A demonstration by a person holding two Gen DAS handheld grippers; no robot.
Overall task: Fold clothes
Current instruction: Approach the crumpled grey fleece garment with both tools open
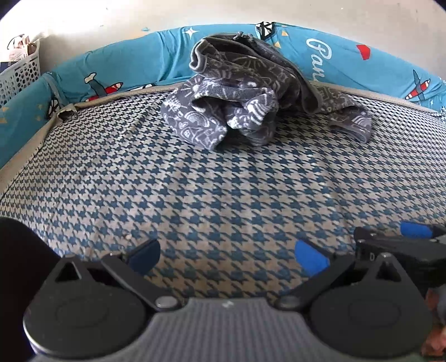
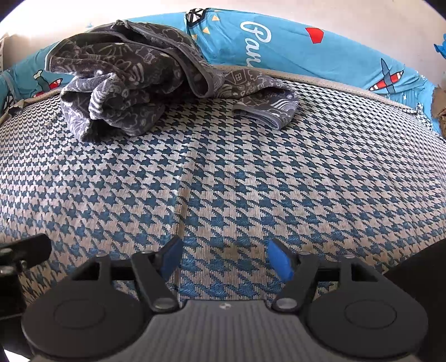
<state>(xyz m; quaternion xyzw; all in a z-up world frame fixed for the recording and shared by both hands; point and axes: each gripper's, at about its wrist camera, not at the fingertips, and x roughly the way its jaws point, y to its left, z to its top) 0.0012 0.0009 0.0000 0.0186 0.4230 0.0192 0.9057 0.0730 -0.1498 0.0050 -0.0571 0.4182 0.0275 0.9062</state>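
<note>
We held the left gripper (image 1: 228, 257) low over the checked mattress (image 1: 195, 181), its fingers spread wide and empty. The right gripper (image 2: 224, 260) was beside it, also apart, while the grey garment (image 2: 131, 80) lay crumpled far ahead against the blue bumper (image 2: 320, 53).

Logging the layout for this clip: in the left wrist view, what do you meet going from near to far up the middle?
Left gripper, open → bare houndstooth mattress → crumpled grey patterned garment → blue printed bumper → pale wall.
</note>
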